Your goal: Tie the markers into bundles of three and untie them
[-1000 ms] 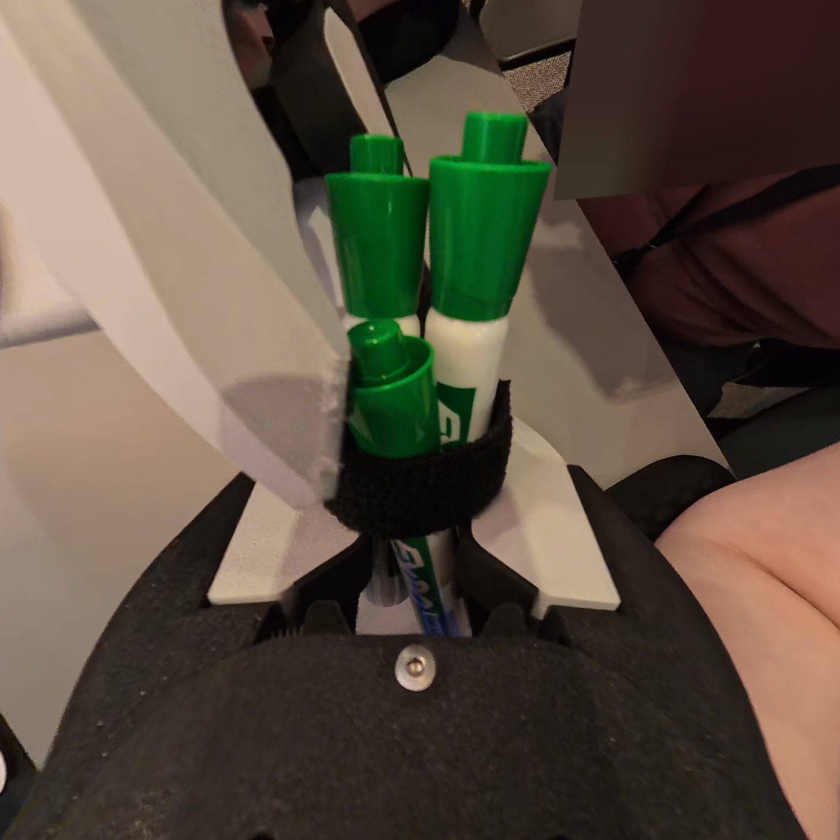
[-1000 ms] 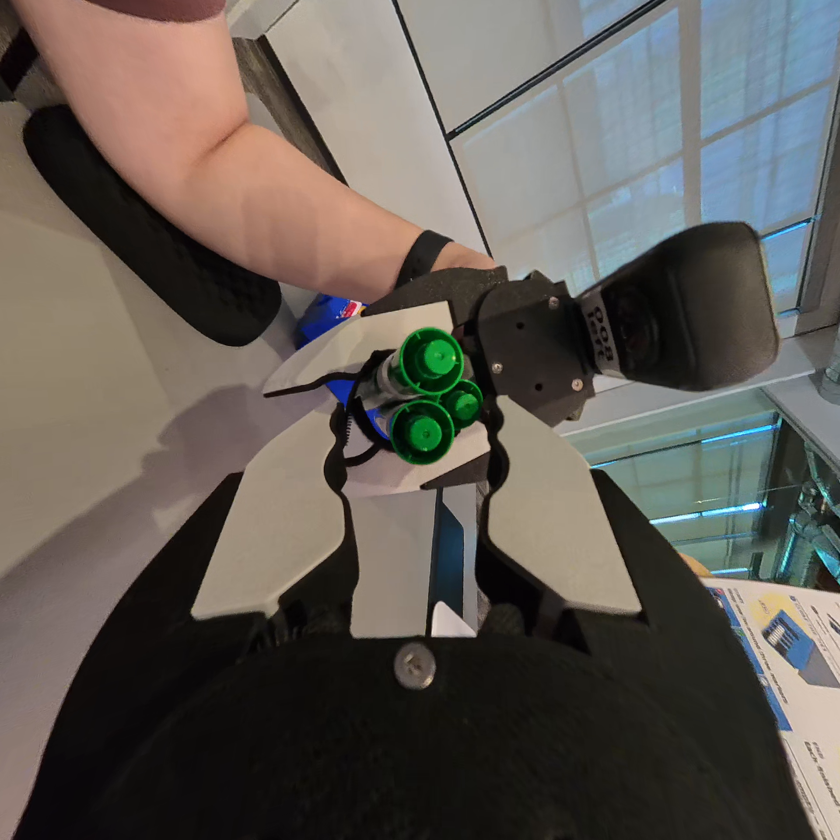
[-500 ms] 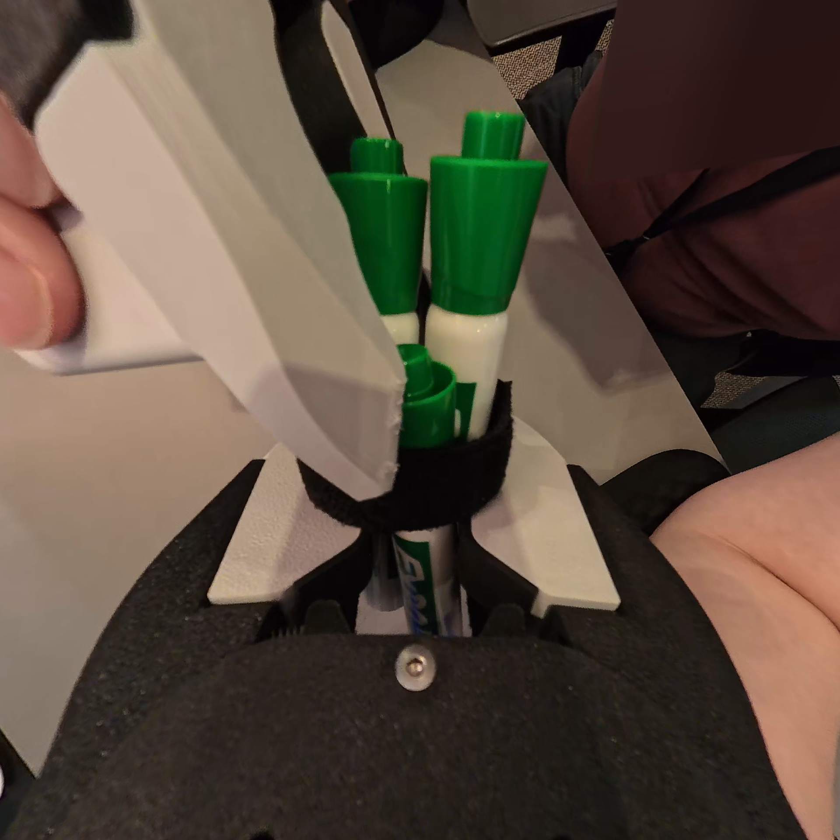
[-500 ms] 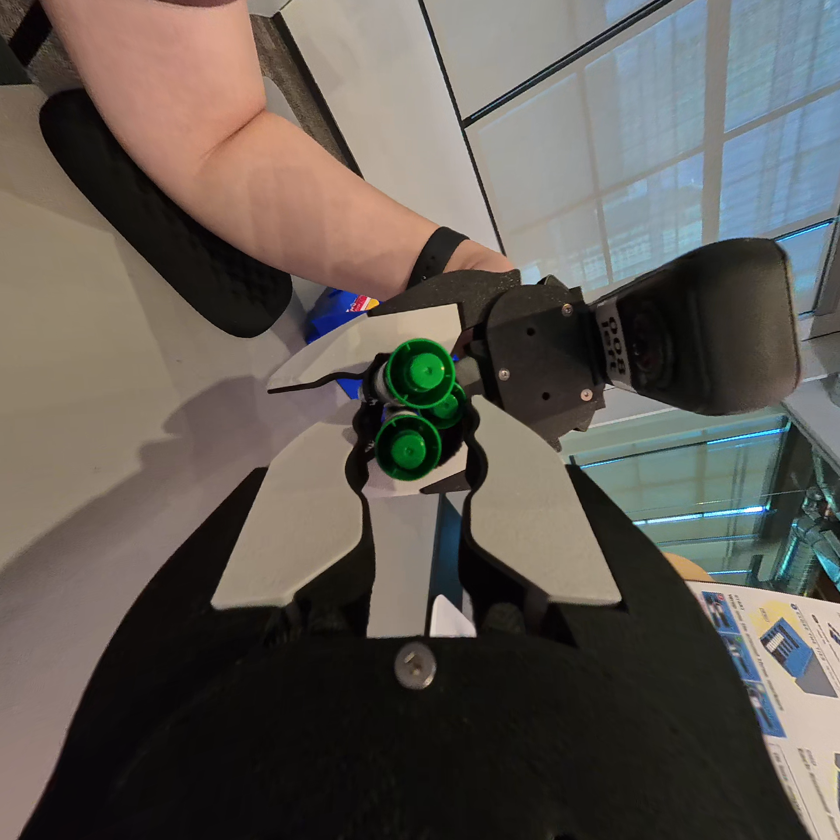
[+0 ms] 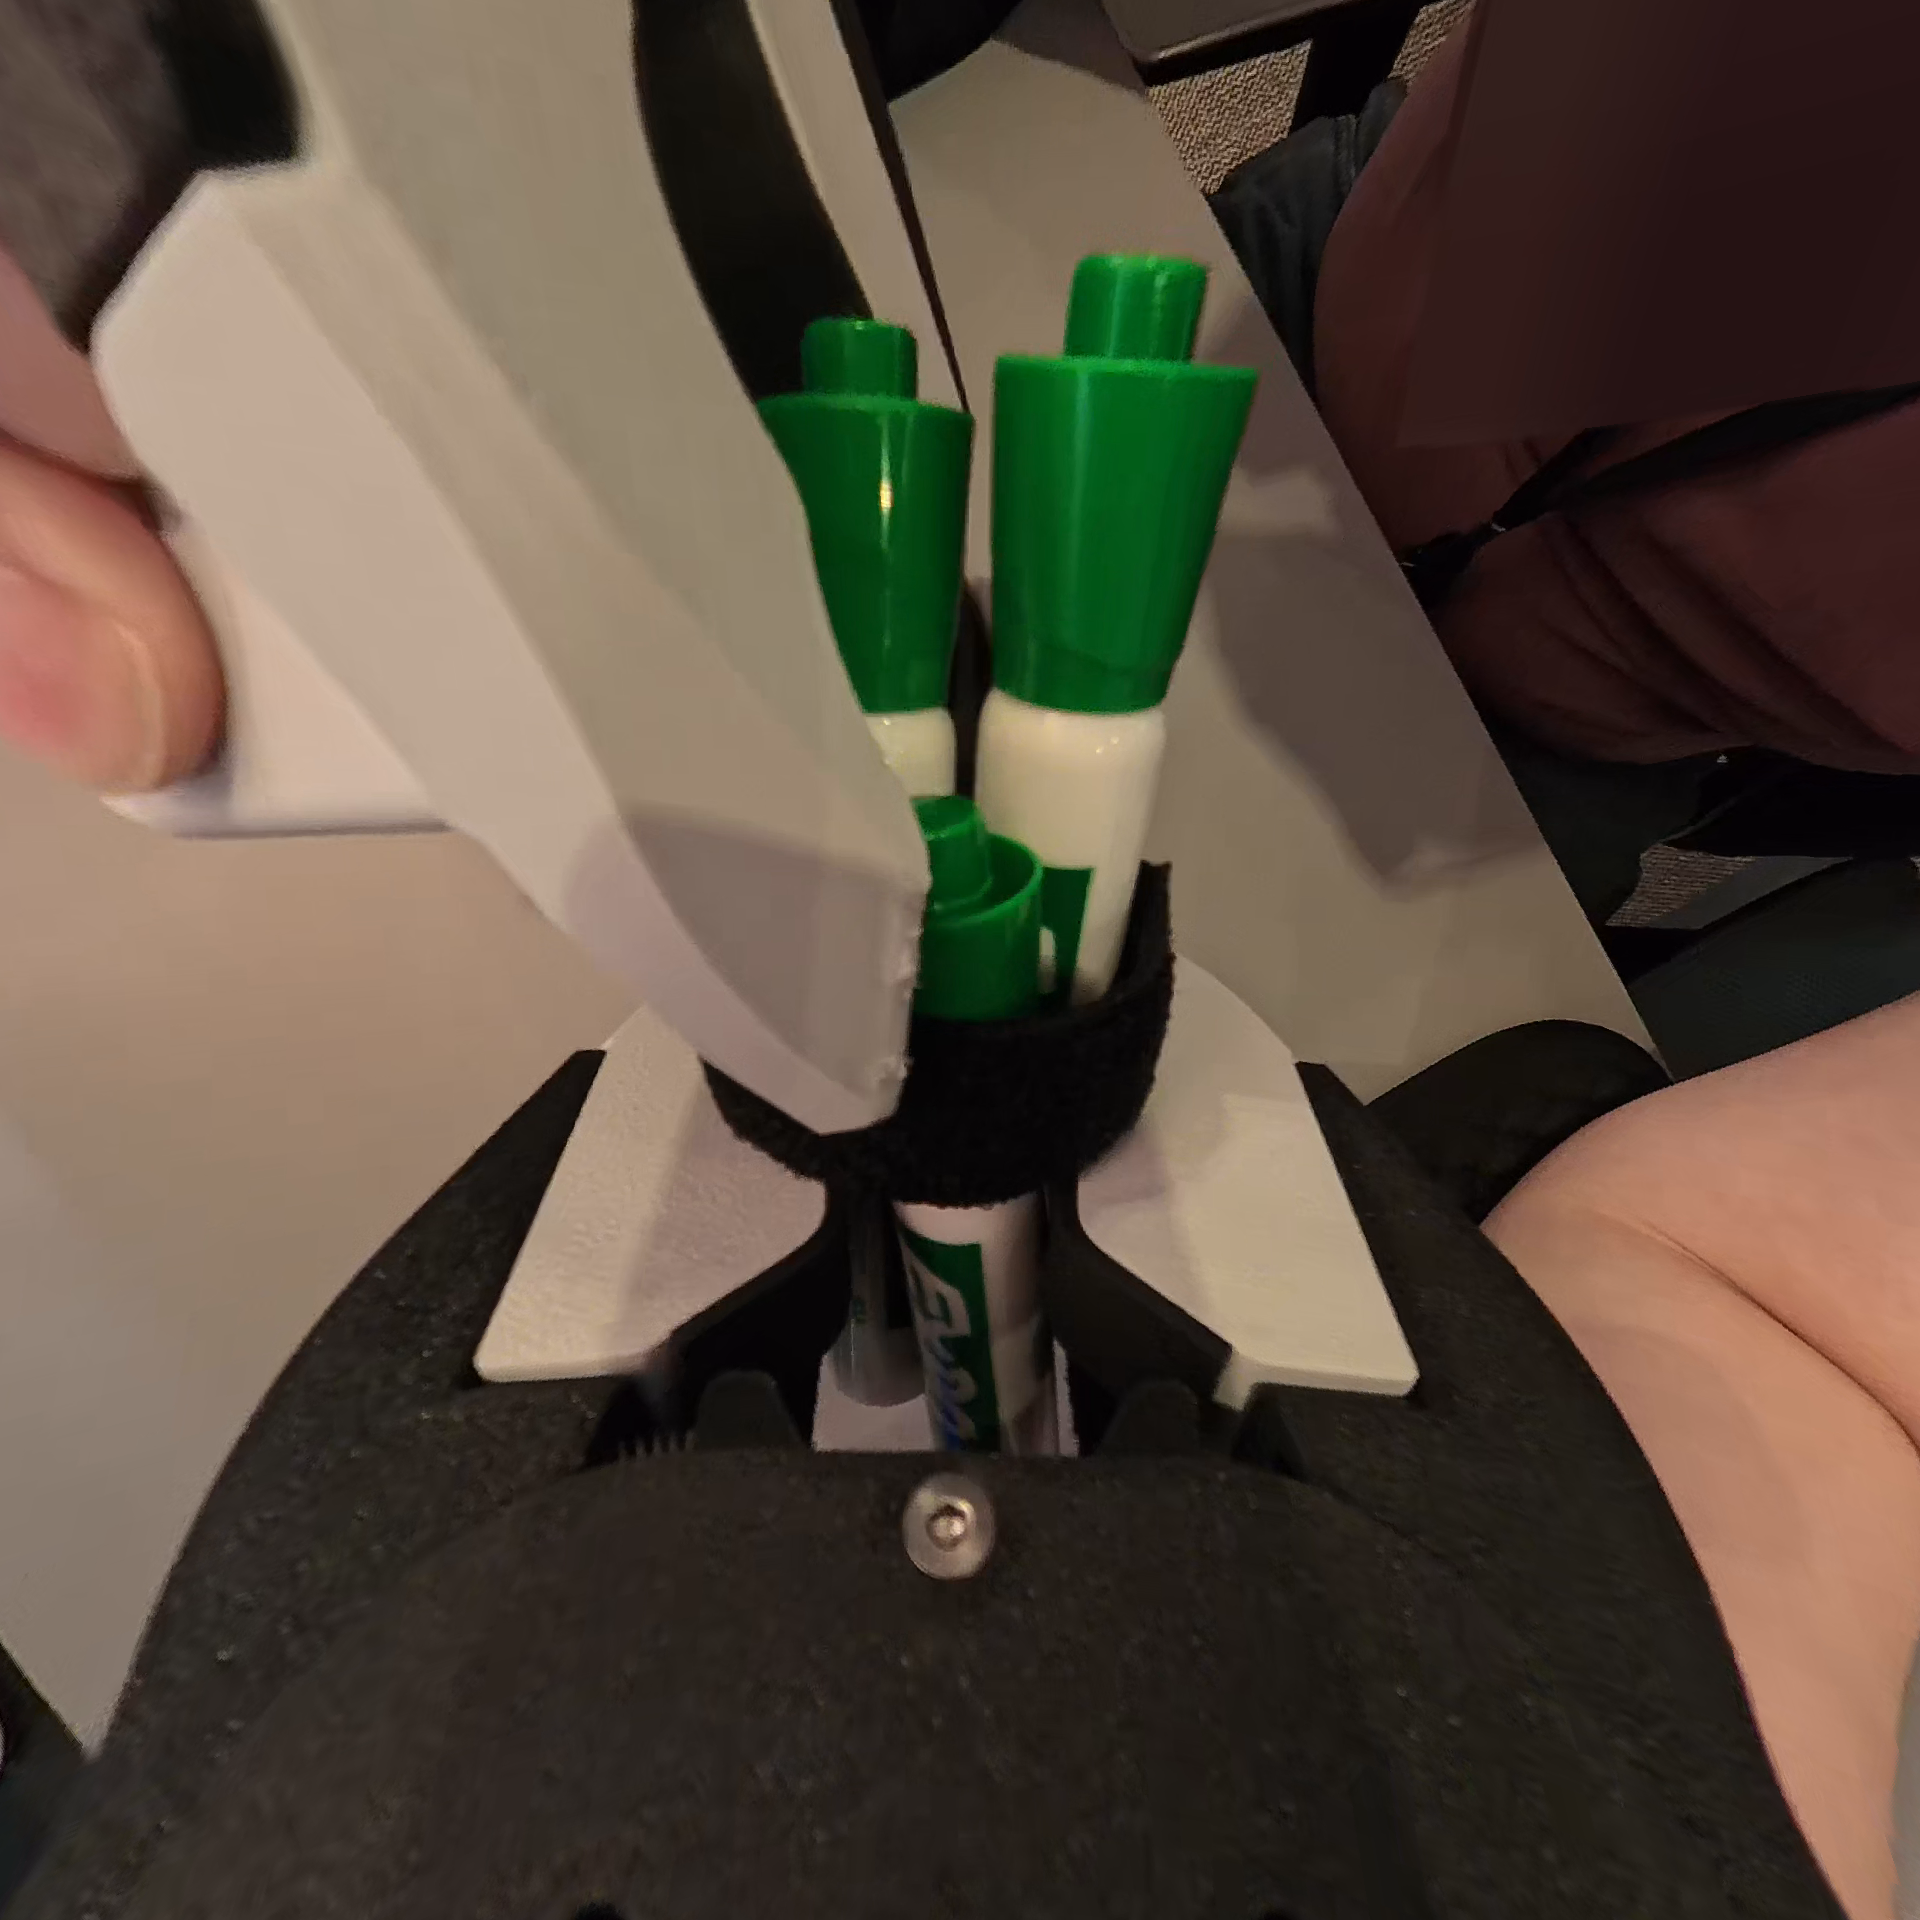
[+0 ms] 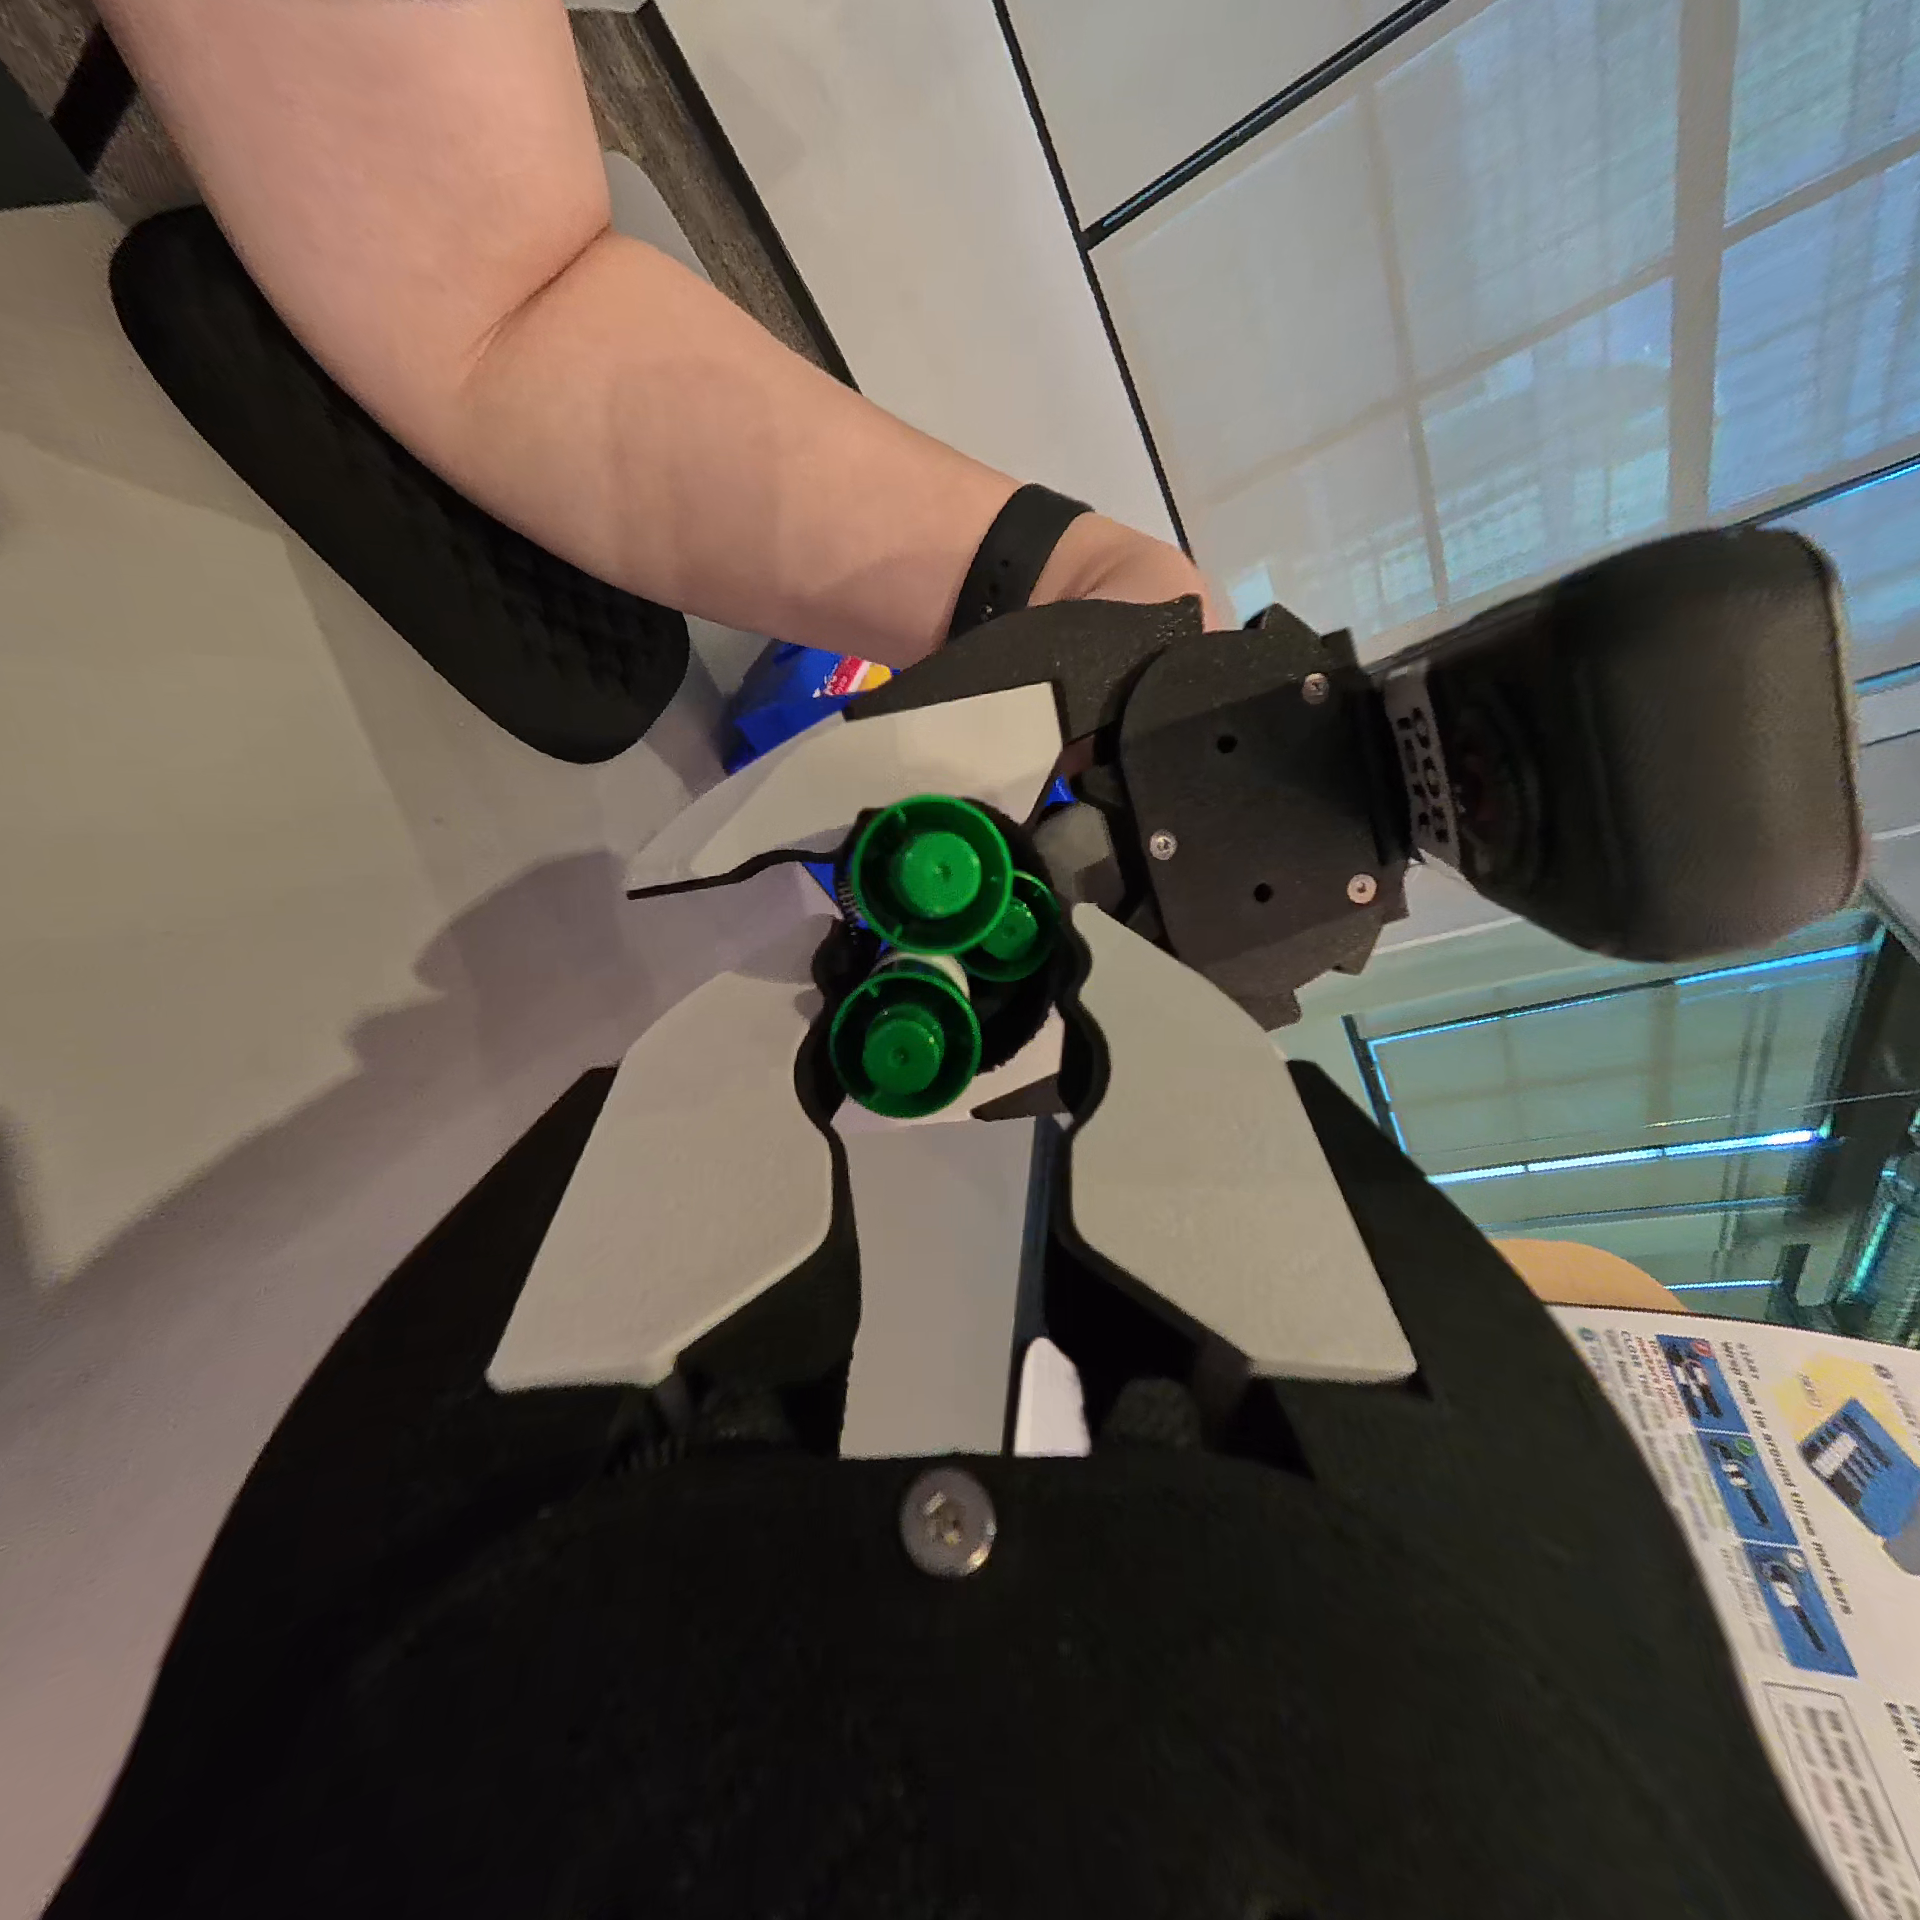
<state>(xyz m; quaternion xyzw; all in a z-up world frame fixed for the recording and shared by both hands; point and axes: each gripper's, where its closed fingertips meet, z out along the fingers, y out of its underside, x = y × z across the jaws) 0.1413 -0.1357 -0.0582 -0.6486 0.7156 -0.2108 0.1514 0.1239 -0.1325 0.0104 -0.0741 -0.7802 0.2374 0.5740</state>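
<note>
Three green-capped white markers (image 5: 1112,540) stand as a bundle with a black hook-and-loop strap (image 5: 1018,1101) around their barrels. My left gripper (image 5: 945,1039) is shut on the bundle below the strap. One marker sits lower than the other two. The right gripper's white fingers (image 5: 727,831) reach in from the upper left, one tip against the strap's left side. In the right wrist view I see the caps (image 6: 930,873) end-on, with my right gripper (image 6: 940,956) closed in on both sides of the bundle. The left gripper's black body (image 6: 1247,831) sits behind it.
A person's forearm (image 6: 623,416) crosses above a black padded rest (image 6: 395,488) on the grey table (image 6: 156,831). A blue packet (image 6: 790,696) lies behind the bundle. A printed sheet (image 6: 1766,1507) lies at the right. A thumb (image 5: 94,675) shows at the left.
The right gripper has moved in over the bundle and its jaws have narrowed onto it. One finger tip slid down to the strap. The left gripper has held the bundle still.
</note>
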